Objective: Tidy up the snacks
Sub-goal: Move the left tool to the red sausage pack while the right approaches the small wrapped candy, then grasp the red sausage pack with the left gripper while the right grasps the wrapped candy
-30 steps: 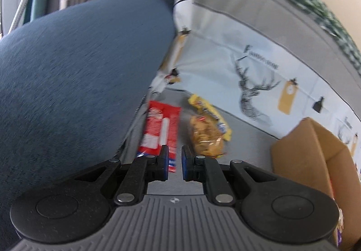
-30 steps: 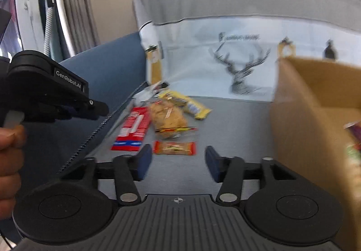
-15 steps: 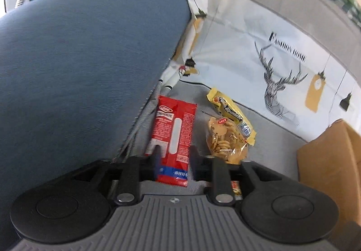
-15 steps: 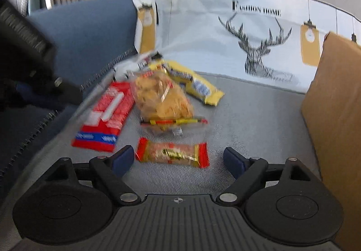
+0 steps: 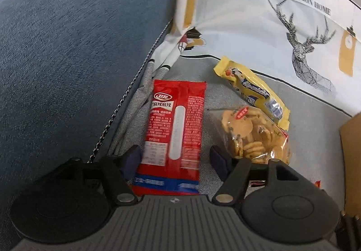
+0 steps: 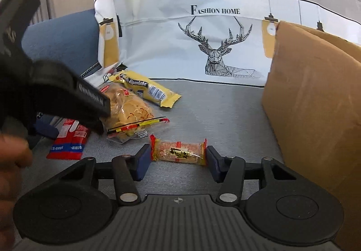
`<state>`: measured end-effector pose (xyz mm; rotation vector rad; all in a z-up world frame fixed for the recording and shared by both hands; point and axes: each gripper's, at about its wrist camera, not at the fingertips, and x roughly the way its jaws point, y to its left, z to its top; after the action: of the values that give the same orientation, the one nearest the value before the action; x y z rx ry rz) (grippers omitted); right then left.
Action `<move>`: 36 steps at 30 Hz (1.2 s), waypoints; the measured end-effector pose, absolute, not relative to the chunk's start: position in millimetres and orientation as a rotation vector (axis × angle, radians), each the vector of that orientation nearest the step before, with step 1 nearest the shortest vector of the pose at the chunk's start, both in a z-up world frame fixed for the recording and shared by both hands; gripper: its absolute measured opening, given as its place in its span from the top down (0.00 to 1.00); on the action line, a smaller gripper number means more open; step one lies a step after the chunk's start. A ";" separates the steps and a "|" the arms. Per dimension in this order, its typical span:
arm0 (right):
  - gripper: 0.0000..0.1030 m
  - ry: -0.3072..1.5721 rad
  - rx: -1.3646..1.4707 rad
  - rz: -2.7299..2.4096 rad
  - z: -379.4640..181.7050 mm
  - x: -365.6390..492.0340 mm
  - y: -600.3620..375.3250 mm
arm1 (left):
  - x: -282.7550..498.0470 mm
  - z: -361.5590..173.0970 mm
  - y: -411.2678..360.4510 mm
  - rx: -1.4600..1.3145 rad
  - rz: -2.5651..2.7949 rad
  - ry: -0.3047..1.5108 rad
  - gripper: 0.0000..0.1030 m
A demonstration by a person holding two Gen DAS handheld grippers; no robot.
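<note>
A red snack packet [image 5: 176,129] lies flat on the grey sofa seat [image 5: 315,129]. My left gripper [image 5: 174,160] is open with its fingers on either side of the packet's near end. A clear bag of round crackers [image 5: 250,133] and a yellow wrapped bar [image 5: 255,91] lie to its right. In the right wrist view, a small orange-red rice cracker packet [image 6: 178,149] lies between the open fingers of my right gripper [image 6: 178,160]. The red packet [image 6: 67,140], cracker bag [image 6: 130,113] and yellow bar [image 6: 144,88] lie beyond to the left.
A brown cardboard box [image 6: 315,102] stands on the seat at the right. A blue cushion [image 5: 74,55] rises at the left. A deer-print cover [image 6: 216,48] hangs on the sofa back. The left gripper's black body [image 6: 45,84] and a hand fill the right view's left side.
My left gripper has opened and moved forward to straddle the red packet. My right gripper has opened wider and come down around the small rice cracker packet.
</note>
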<state>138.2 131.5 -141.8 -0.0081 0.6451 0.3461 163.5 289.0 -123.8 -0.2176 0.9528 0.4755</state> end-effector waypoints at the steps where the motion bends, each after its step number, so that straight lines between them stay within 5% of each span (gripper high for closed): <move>1: 0.47 0.647 0.000 0.347 -140.5 138.0 129.6 | 162.5 -122.6 290.6 -0.227 0.471 0.950 0.46; 7: 0.48 0.659 -0.002 0.395 -121.3 127.5 120.0 | 146.8 -113.9 293.6 -0.309 0.468 0.964 0.59; 19: 0.48 0.774 -0.081 0.630 -79.2 49.7 89.4 | 63.0 -86.4 264.7 -0.439 0.346 1.062 0.59; 36: 0.43 0.893 -0.176 0.642 -112.2 14.1 71.8 | 42.9 -102.9 258.1 -0.431 0.288 1.186 0.53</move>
<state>14.1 71.8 -112.2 -0.1756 0.8928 0.6416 42.9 258.1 -102.9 -0.4313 1.1855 0.2877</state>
